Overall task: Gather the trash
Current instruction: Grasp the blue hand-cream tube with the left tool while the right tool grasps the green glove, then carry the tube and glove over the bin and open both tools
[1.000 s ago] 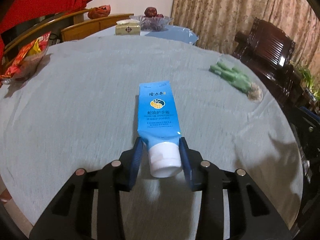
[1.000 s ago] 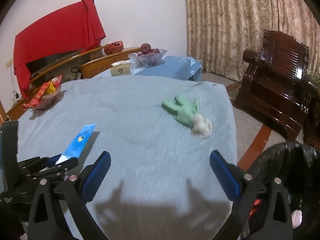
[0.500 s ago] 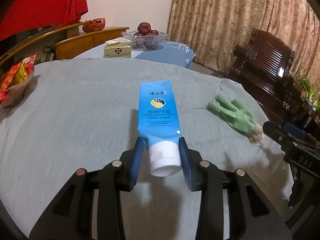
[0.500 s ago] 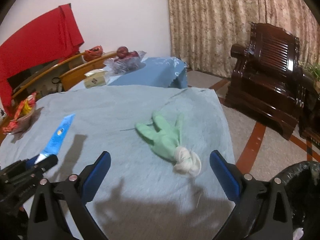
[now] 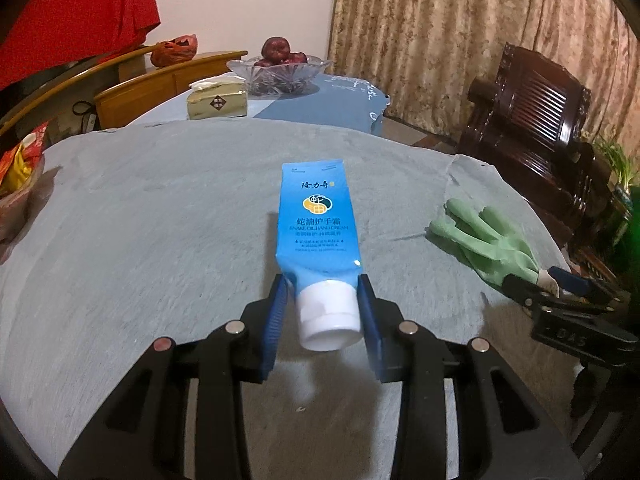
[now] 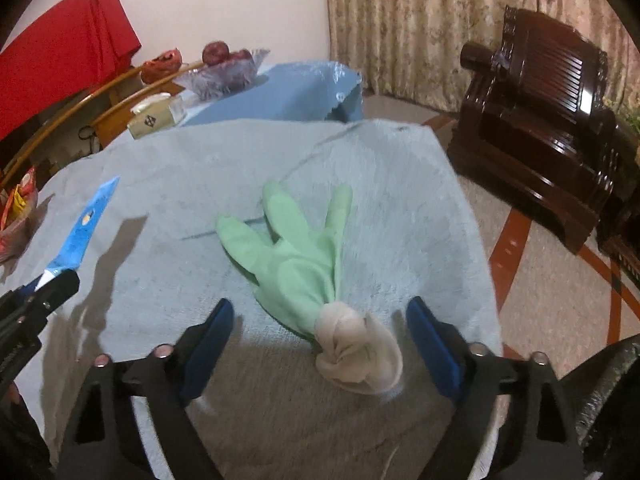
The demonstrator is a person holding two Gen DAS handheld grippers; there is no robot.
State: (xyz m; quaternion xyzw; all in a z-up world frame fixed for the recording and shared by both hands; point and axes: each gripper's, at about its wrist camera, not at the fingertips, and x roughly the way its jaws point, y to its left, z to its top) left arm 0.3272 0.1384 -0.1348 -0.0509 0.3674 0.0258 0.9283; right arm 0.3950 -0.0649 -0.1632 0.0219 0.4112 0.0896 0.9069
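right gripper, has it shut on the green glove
No, the right gripper is open, its fingers either side of the green glove lying on the table.

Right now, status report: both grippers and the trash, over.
Left gripper shut on blue hand cream tube, lifted. Right gripper open, jaws straddling green rubber glove cuff. Nothing between.

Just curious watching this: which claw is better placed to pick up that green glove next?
The right claw: it is open, straddling the green rubber glove at its cuff. The left claw already grips the blue hand-cream tube.
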